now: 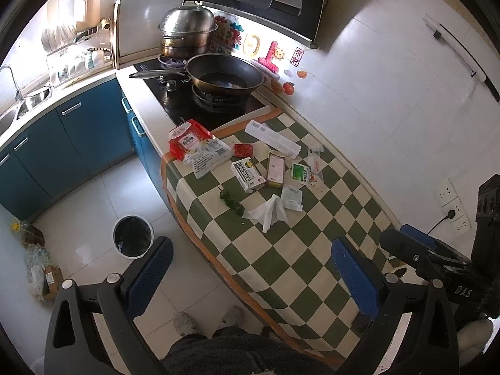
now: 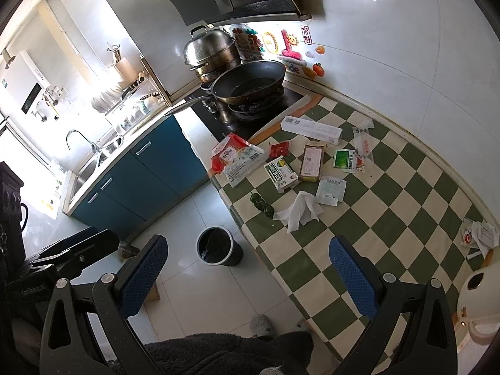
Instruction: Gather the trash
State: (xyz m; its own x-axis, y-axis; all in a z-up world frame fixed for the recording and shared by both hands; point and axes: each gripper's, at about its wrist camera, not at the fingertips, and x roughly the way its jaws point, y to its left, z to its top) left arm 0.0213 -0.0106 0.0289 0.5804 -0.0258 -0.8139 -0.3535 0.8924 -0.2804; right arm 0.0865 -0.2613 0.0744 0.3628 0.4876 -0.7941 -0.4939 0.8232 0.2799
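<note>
Trash lies on the checkered counter point(image 1: 300, 250): a red and white wrapper point(image 1: 193, 143), a small red packet point(image 1: 243, 150), a white and green box point(image 1: 248, 175), a pink box point(image 1: 275, 168), a green sachet point(image 1: 301, 173), a long white box point(image 1: 272, 139), a crumpled tissue point(image 1: 270, 212) and green vegetable scraps point(image 1: 231, 201). A black-lined bin point(image 1: 132, 237) stands on the floor beside the counter. My left gripper point(image 1: 250, 278) is open and empty, held above the counter's near edge. My right gripper point(image 2: 247, 278) is open and empty, also short of the trash. The tissue point(image 2: 300, 211) and bin point(image 2: 217, 245) show in the right wrist view.
A wok point(image 1: 225, 76) and a steel steamer pot point(image 1: 187, 31) sit on the stove behind the trash. More papers point(image 2: 479, 236) lie at the counter's right end beside a white appliance point(image 2: 478, 300). Blue cabinets point(image 1: 78, 131) and a sink point(image 1: 18, 106) line the left wall.
</note>
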